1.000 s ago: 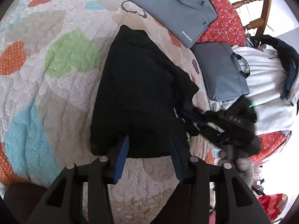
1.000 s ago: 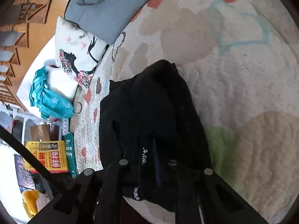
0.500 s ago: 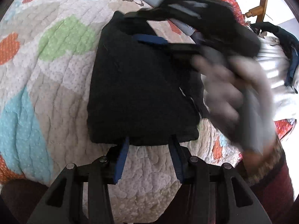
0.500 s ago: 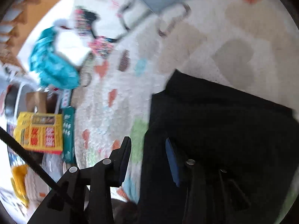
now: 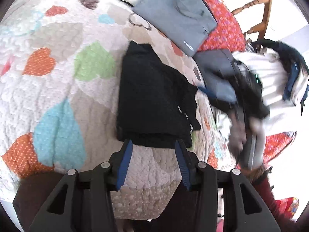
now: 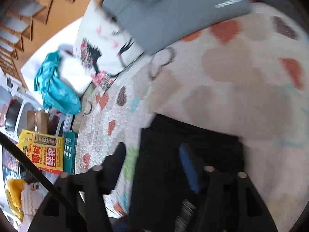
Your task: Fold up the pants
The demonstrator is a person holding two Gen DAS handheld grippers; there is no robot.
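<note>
The black pants (image 5: pixel 154 100) lie folded into a rough rectangle on the heart-patterned quilt (image 5: pixel 58 73). My left gripper (image 5: pixel 153 145) is open and empty, its blue-padded fingers just at the near edge of the pants. My right gripper (image 5: pixel 204 91) shows blurred at the right of the left wrist view, off the right edge of the pants. In the right wrist view the right gripper (image 6: pixel 152 150) is open and empty above the pants (image 6: pixel 193 154).
Two grey laptop bags (image 5: pixel 173 13) (image 5: pixel 216 71) lie past the pants. A red floral cloth (image 5: pixel 222 32), white and dark clothing (image 5: pixel 274 81) and a wooden chair (image 5: pixel 256 9) are at the right. A printed pillow (image 6: pixel 104 52), teal cloth (image 6: pixel 56 89) and boxes (image 6: pixel 44 152) lie beside the bed.
My right gripper let go of the pants, swept over them and pulled back to the right. The pants now lie folded flat. My left gripper stays at their near edge.
</note>
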